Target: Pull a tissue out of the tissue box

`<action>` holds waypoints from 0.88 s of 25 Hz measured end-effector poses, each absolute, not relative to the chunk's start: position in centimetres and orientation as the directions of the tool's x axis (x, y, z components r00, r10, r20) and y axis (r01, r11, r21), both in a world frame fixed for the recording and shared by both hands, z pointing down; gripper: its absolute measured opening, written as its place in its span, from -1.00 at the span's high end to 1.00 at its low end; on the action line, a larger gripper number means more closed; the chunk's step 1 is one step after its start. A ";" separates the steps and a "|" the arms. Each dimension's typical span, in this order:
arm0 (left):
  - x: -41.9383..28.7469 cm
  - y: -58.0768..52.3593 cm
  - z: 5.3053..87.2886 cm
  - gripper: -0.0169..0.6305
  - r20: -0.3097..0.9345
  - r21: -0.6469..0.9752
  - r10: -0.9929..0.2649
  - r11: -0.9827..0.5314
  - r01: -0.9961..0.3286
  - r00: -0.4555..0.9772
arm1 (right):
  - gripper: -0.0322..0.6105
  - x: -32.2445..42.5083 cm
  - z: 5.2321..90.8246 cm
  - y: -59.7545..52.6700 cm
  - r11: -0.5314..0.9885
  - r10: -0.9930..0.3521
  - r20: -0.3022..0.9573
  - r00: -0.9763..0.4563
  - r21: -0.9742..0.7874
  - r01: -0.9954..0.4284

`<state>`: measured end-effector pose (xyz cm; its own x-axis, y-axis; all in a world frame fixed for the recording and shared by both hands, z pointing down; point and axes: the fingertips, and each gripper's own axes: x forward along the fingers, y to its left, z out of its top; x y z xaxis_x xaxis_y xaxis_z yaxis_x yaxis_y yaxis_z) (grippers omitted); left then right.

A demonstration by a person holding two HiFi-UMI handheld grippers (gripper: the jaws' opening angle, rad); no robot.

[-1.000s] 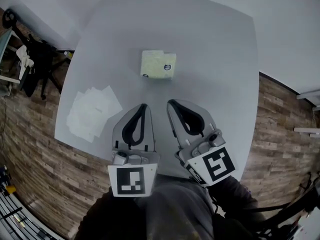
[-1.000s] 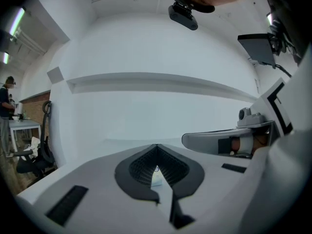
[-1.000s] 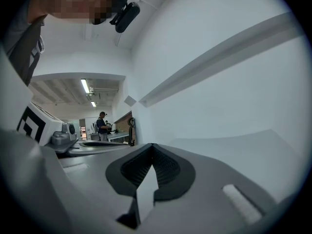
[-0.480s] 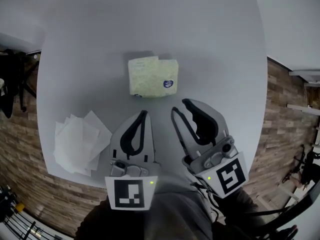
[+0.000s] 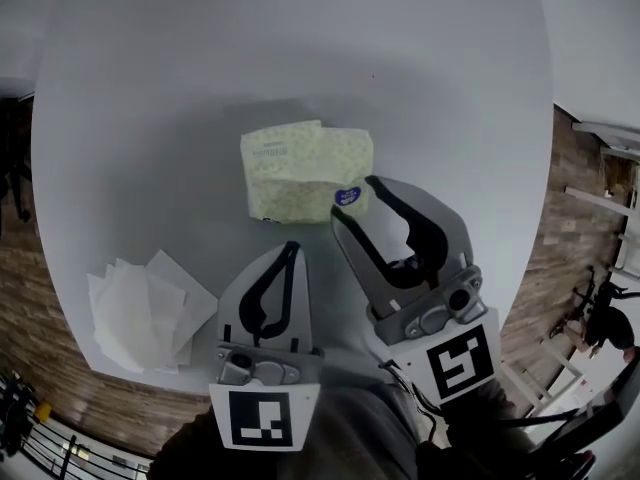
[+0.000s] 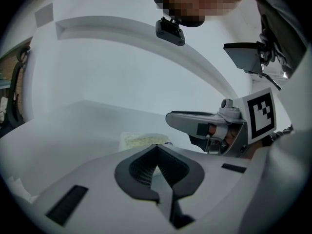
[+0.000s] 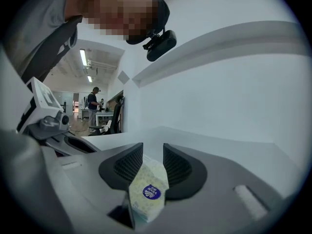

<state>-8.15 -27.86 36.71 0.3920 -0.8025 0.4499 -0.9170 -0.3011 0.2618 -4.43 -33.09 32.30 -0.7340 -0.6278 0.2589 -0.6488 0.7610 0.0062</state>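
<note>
Jaws on your right gripper point(image 5: 352, 197) have just been opening, now wide, nothing clamped. The near corner of the soft pale-green plastic tissue pack point(image 5: 300, 166), mid grey tabletop point(image 5: 200, 78), sits in the gap. Your left gripper point(image 5: 290, 249) jaws are closed, empty. The pack looks light and squashy: pin it, pinch the tissue at its top slot. One pack, one pile of loose white tissues point(image 5: 135, 310).

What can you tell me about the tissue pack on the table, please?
The tissue pack is a soft, rectangular packet in a pale yellow-green patterned wrap, with a round blue-purple logo at its near right corner. It lies flat on the grey table, its long side running across the head view. The right gripper, whose jaws have just been opening, has that logo end between its open jaws, with no clear pressing contact.
</note>
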 end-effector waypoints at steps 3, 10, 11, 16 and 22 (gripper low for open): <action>-8.2 -28.3 37.4 0.94 0.452 0.267 -0.800 -0.300 -0.916 0.394 | 0.52 -5.0 33.8 -33.3 0.774 -0.605 0.301 -0.737 0.005 -0.633; -8.3 -28.5 38.5 0.94 0.469 0.275 -0.794 -0.285 -0.918 0.387 | 0.53 -5.3 36.4 -33.3 0.785 -0.578 0.386 -0.719 0.022 -0.620; -8.4 -28.5 38.7 0.94 0.471 0.275 -0.795 -0.280 -0.920 0.383 | 0.55 -5.3 36.8 -33.4 0.784 -0.578 0.393 -0.715 0.023 -0.621; -9.0 -28.6 39.8 0.94 0.484 0.277 -0.796 -0.255 -0.927 0.364 | 0.65 -5.5 38.8 -33.4 0.782 -0.570 0.428 -0.702 0.019 -0.623; -9.1 -28.7 40.2 0.94 0.485 0.276 -0.797 -0.251 -0.928 0.360 | 0.85 -5.5 39.4 -33.4 0.785 -0.567 0.443 -0.694 0.036 -0.618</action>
<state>-9.13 -28.68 40.18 0.3600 -0.7969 0.4851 -0.9278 -0.2514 0.2756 -5.50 -33.41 39.38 -0.6942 -0.5671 0.4433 -0.6182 0.7852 0.0364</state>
